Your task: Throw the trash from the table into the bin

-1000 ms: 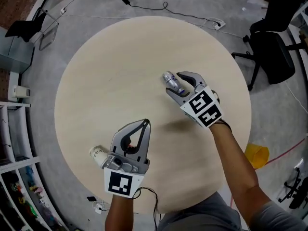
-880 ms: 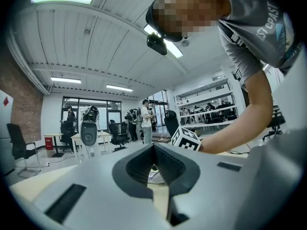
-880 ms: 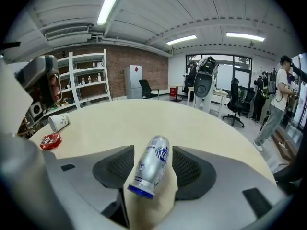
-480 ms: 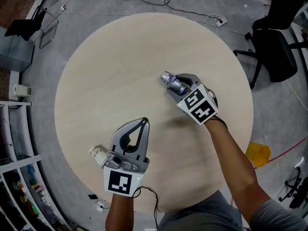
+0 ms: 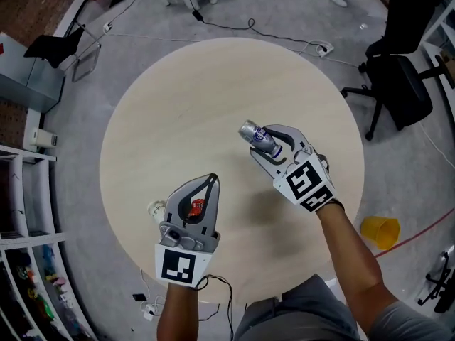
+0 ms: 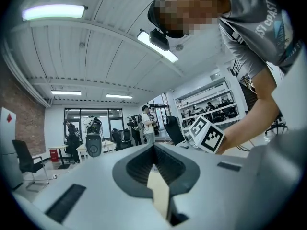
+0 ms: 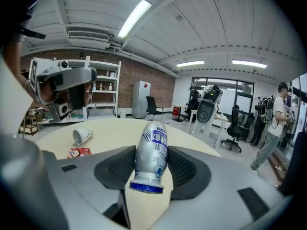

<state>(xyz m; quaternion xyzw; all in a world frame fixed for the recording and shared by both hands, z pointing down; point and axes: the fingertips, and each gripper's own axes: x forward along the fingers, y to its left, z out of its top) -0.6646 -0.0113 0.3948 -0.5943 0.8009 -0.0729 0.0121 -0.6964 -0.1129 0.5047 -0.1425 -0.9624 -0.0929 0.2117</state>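
**Item 1: right fingers** (image 7: pixel 192 169). Pinching a small silver bottle (image 7: pixel 151 157) across its body, one dark pad on each side. The right gripper (image 5: pixel 258 141) is held over the middle of the round counter (image 5: pixel 178 91), and the bottle appears clear of the surface.

**Item 2: left fingers** (image 6: pixel 175 164). Pressed together at the tips with nothing between them. The left gripper (image 5: pixel 213 181) is over the near edge of the counter.

**Item 3: trash not yet collected.** A paper cup (image 5: pixel 156 209) lies on its side just beside the left gripper. A red wrapper (image 5: pixel 197 206) lies flat on the counter and shows through the loop of the left fingers.

**Item 4: floor.** A yellow object (image 5: pixel 380 231) lies near the person's right. Whether it is the bin cannot be told.

**Risks**
- The bottle is smooth and round, so it could swivel or slide out of the pads on a quick swing toward the bin.
- The tipped cup would likely roll off the edge if nudged on approach.
- The flat wrapper offers little to pinch.

**Orientation.** The bottle's long axis runs along the right fingers. Its blue-rimmed end faces the wrist. Its rounded end juts past the fingertips, away from the person and slightly downward.
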